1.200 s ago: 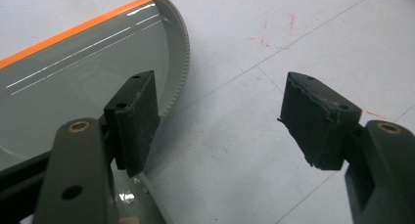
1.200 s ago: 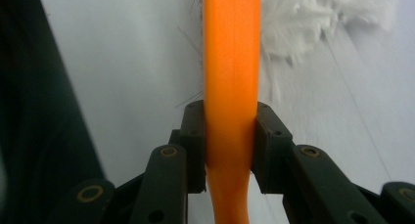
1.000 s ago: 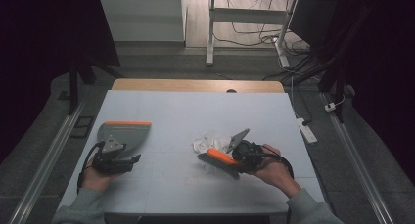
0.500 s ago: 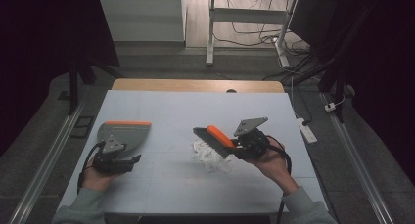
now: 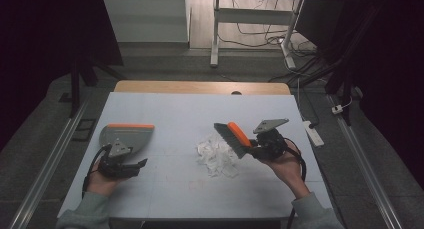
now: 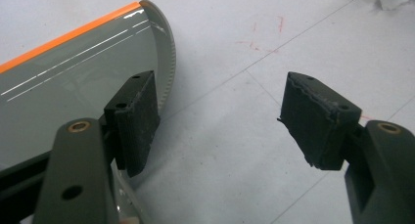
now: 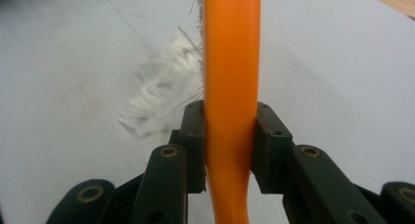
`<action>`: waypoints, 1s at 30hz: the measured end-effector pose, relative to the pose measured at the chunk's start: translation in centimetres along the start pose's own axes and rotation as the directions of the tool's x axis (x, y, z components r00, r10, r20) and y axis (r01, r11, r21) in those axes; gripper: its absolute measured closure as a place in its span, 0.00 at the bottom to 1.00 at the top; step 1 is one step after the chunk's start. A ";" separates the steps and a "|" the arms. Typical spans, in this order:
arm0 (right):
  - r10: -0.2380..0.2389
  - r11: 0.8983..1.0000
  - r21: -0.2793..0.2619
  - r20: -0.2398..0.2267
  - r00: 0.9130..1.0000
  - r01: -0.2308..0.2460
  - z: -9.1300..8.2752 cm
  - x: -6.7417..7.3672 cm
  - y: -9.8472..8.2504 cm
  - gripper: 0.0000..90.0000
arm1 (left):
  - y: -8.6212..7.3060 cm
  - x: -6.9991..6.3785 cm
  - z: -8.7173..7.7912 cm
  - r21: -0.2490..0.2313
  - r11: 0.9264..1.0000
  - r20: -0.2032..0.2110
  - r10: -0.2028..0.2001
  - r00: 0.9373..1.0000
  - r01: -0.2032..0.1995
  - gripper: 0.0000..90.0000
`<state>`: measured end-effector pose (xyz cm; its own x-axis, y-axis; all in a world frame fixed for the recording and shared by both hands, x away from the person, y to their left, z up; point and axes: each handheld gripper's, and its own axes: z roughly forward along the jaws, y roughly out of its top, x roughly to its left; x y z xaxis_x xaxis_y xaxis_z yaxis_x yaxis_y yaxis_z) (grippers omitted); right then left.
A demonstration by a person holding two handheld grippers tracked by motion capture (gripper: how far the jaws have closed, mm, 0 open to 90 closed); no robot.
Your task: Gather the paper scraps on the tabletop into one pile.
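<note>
Two grippers are working: right gripper [image 5: 251, 150], clamping the brush [image 5: 233, 137], is sweeping paper scraps [image 5: 216, 152]; next, toward nine o'clock into the dustpan [image 5: 126, 136], left gripper [image 5: 134, 165] waiting, jaws apart.

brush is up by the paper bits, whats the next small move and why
Probably lower the brush, clamped in the right gripper, behind the paper scraps and sweep them left toward the dustpan. The pile lies apart from the pan, beside which the left gripper stands open.
</note>
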<state>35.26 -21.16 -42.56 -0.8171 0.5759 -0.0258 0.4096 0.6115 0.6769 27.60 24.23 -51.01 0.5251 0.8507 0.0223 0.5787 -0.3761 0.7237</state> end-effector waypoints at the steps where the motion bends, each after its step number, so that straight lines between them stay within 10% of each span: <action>1: 0.009 1.000 0.000 0.007 1.000 -0.009 0.0 -0.3 -0.3 0.78 | 0.0 0.0 0.0 0.001 1.000 0.002 -0.001 1.000 0.001 0.35; 14: 0.110 0.993 0.015 0.146 0.983 -0.113 -1.5 -1.7 -4.4 0.78 | -0.1 -0.7 -0.2 -0.004 1.000 0.013 0.019 1.000 -0.019 0.34; 30: 0.194 0.981 -0.016 0.199 0.961 -0.194 -3.1 -3.0 -8.7 0.78 | 0.3 -1.5 -0.1 -0.009 1.000 0.042 0.029 0.999 -0.029 0.33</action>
<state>32.85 -29.86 -46.04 -0.6247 0.7798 -0.0405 0.5542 0.4793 0.6805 26.94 22.87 -50.78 0.5674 0.8233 0.0144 0.5577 -0.3971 0.7289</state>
